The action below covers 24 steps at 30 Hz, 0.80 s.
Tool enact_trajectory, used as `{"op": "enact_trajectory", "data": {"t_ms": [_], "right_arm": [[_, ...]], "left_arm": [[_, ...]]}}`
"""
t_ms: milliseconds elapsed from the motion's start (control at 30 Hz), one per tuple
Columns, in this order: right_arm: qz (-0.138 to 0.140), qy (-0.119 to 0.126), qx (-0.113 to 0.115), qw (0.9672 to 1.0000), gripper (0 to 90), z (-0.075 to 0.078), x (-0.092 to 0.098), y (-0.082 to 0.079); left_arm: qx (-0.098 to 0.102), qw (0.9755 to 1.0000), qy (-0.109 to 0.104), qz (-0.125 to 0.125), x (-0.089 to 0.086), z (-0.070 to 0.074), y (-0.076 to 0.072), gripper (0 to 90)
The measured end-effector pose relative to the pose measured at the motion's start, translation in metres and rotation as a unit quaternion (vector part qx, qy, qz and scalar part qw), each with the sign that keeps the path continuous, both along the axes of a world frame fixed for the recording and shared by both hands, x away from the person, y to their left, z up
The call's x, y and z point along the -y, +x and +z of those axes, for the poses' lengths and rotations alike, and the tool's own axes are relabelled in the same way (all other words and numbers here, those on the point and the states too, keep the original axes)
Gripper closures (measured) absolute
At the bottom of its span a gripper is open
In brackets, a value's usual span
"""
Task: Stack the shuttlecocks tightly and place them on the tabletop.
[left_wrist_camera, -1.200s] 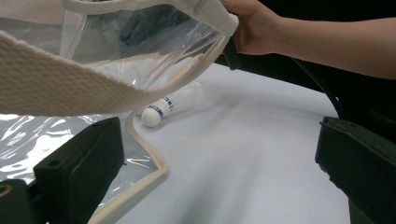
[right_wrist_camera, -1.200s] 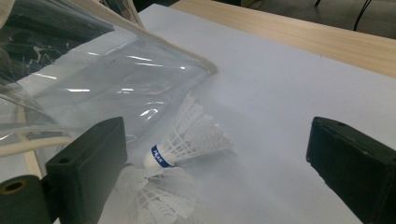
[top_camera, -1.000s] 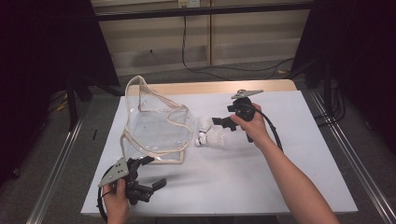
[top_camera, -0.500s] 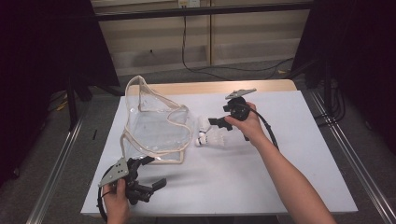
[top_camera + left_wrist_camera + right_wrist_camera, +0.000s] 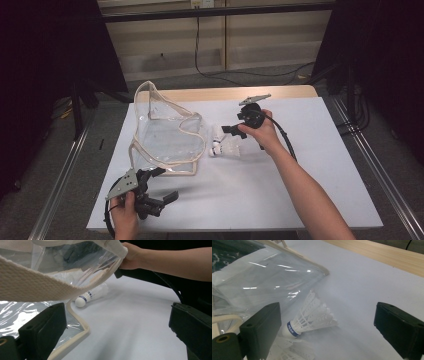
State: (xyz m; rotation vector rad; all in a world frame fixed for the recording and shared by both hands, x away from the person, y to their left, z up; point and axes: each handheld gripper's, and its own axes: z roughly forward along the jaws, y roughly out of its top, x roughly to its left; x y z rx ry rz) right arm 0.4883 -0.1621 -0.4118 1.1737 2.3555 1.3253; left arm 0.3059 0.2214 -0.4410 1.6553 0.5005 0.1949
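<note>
A clear plastic bag (image 5: pixel 165 135) with cream trim lies on the white sheet, its mouth standing open. Two white shuttlecocks (image 5: pixel 225 148) lie just right of it. My right gripper (image 5: pixel 231 125) hovers open above them, jaws toward the bag. In the right gripper view one shuttlecock (image 5: pixel 312 315) lies between the open jaws, a second (image 5: pixel 292 350) nearer the camera, and the bag (image 5: pixel 269 280) is behind. My left gripper (image 5: pixel 162 185) rests open near the front left, empty. Its own view shows the bag's trim (image 5: pixel 25 287) close above and a shuttlecock (image 5: pixel 91 295) beyond.
The white sheet (image 5: pixel 310 190) covers the wooden table (image 5: pixel 225 94), whose far edge shows bare. Metal rails (image 5: pixel 380 190) run along both sides. The right forearm (image 5: pixel 305 185) crosses the sheet's right half. A cable (image 5: pixel 282 135) trails from the right gripper.
The right hand has shifted its gripper slightly left, closer to the shuttlecocks and the bag. The left gripper has not moved.
</note>
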Motion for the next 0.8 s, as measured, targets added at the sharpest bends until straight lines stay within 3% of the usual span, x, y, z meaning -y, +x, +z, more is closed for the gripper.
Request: {"op": "enact_trajectory", "data": {"t_ms": [300,700,800], "right_arm": [[-0.011,-0.005,0.001,0.9999,9.7,-0.0027,-0.002,0.0058],[0.004,-0.009,0.006,0.9999,28.8,-0.0058,-0.0067,0.0072],[0.008,-0.011,-0.001,0.9999,29.2,-0.0056,-0.0079,0.0083]], "left_arm": [[-0.001,1.0,0.001,-0.001,0.0,-0.0007,0.0005,1.5],[-0.004,1.0,0.003,-0.002,0.0009,-0.0015,0.0011,1.5],[-0.005,1.0,0.003,-0.003,0.0013,-0.0015,0.001,1.5]]}}
